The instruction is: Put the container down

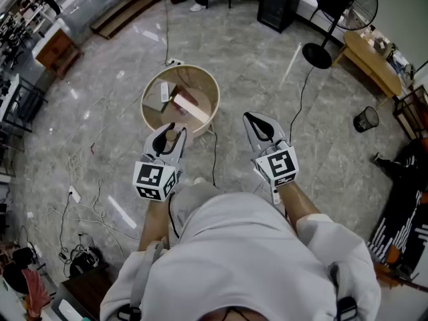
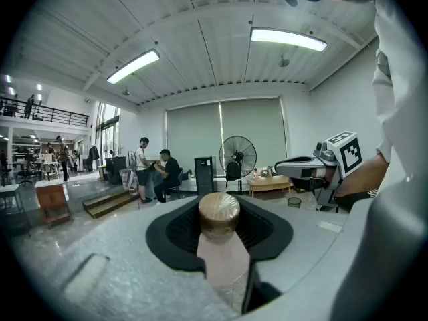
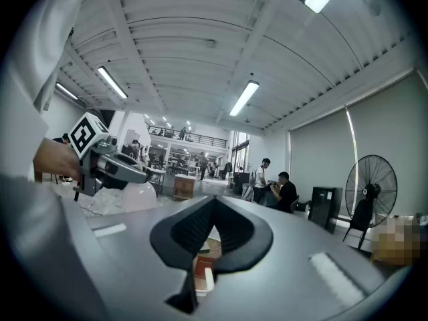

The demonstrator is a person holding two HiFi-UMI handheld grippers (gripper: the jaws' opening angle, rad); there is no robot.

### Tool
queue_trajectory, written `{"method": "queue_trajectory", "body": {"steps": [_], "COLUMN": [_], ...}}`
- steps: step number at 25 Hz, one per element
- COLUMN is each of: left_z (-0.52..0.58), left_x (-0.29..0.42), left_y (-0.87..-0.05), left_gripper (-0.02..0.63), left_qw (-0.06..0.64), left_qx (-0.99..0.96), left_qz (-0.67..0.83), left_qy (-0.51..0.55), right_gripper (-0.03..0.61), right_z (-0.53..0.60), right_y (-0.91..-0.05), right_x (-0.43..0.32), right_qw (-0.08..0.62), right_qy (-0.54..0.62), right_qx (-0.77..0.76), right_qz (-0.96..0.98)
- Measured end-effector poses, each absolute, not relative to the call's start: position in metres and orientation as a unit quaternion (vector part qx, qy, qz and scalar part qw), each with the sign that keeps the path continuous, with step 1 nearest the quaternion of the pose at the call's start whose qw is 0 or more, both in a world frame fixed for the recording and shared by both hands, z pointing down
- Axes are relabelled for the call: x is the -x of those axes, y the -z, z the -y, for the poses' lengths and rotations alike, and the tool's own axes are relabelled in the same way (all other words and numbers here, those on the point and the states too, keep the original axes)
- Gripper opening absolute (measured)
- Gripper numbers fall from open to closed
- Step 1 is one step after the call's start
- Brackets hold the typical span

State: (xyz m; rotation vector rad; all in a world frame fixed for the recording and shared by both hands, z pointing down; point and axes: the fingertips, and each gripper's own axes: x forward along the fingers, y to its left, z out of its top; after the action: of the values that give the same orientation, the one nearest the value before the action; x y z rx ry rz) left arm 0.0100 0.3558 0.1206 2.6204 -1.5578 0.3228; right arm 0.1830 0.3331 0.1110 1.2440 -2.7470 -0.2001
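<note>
The container (image 2: pixel 219 236) is a pale pink translucent bottle with a round wooden lid. It stands upright between the jaws of my left gripper (image 2: pixel 221 212), whose pads press on both of its sides. In the head view the left gripper (image 1: pixel 172 129) holds the container (image 1: pixel 171 137) in the air, just over the near rim of a round wooden basket (image 1: pixel 151 118) on the floor. My right gripper (image 1: pixel 247 116) hangs to the right of the basket with its jaws together and nothing in them. Its jaws meet in the right gripper view (image 3: pixel 210 204) too.
The basket holds a box (image 1: pixel 190 108) and a flat pack (image 1: pixel 164 91). Cables (image 1: pixel 87 212) trail over the grey stone floor. A standing fan (image 1: pixel 340 12), a wooden bench (image 1: pixel 372 57) and a small black bin (image 1: pixel 366 119) stand at the right. Two people (image 2: pixel 155 174) are far off.
</note>
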Motion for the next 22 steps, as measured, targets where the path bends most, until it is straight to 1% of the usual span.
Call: {"method": "queue_trajectory", "body": {"steps": [12,18,22], "left_z": [-0.364,-0.363,-0.360], "left_x": [-0.022,-0.029,-0.032], "left_y": [-0.124,-0.128,-0.131], "left_gripper": [0.127,0.127,0.127], "left_qw": [0.044,0.044,0.047], "left_qx": [-0.858,-0.858,-0.856], "left_qz": [0.500,0.500,0.501], "left_qy": [-0.111,-0.113,-0.115], "right_gripper": [0.005,0.005,0.005], "right_z": [-0.345,-0.347,-0.346], "right_y": [-0.111,-0.113,-0.117], "right_x": [-0.192,-0.198,-0.199], "right_qw": [0.064,0.054,0.061], "right_qy": [0.067,0.070,0.067], "right_qx": [-0.412,-0.410,-0.408], "right_qz": [0.906,0.908,0.909]}}
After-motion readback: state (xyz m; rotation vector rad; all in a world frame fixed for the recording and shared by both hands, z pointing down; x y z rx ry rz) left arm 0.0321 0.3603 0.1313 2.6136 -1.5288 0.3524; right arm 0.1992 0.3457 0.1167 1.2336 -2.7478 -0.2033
